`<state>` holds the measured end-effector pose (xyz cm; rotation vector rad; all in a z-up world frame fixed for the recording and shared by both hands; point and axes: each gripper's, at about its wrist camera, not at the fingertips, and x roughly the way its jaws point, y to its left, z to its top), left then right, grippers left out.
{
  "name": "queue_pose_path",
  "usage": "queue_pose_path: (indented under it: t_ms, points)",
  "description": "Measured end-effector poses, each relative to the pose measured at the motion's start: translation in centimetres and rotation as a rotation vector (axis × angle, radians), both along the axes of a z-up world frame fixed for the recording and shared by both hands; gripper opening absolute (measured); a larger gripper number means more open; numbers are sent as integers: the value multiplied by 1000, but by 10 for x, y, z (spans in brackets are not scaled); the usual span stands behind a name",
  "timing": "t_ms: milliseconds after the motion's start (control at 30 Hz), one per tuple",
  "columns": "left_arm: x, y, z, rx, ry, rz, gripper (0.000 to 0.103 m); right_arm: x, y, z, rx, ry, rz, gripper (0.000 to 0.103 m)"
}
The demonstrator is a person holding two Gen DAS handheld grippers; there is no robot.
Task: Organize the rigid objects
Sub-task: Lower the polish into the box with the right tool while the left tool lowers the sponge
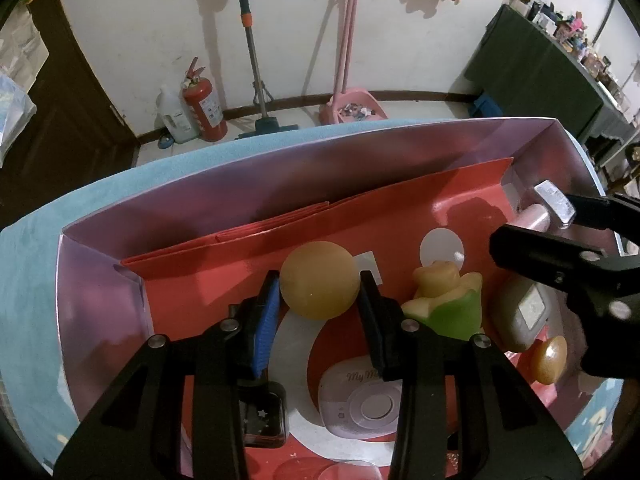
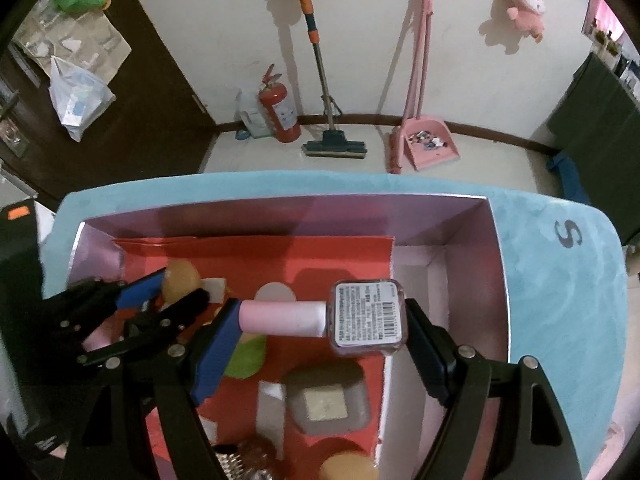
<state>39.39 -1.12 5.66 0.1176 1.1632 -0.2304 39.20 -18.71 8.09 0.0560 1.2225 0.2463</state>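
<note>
Left wrist view: the left tool [image 1: 318, 286] pinches a tan ball [image 1: 319, 279] above the red-lined box [image 1: 100, 232]. Right tool [image 2: 320, 316] clamps a pink-capped bottle [image 2: 332, 316] sideways, cap against one pad, base against the other, over the box.

A tan ball [image 1: 319, 279] sits clamped between the left tongs [image 1: 320, 292] above the box's [image 1: 200, 196] red tray [image 1: 400, 216]. A pink-capped nail polish bottle [image 2: 366, 316] lies sideways, pinched by the right tongs [image 2: 320, 320].

"My" on pink case [image 1: 360, 400]; "S" on blue cloth [image 2: 568, 234]
</note>
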Motion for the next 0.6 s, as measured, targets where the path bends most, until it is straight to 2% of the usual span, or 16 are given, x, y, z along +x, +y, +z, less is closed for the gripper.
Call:
queue_pose_path:
  t_ms: [200, 600]
  points:
    - [0, -1, 0, -2, 1, 2, 36, 0, -1, 1, 23, 20, 12, 80]
    - [2, -3, 0, 9, -2, 0, 36, 6, 17, -14, -191, -25, 29, 81]
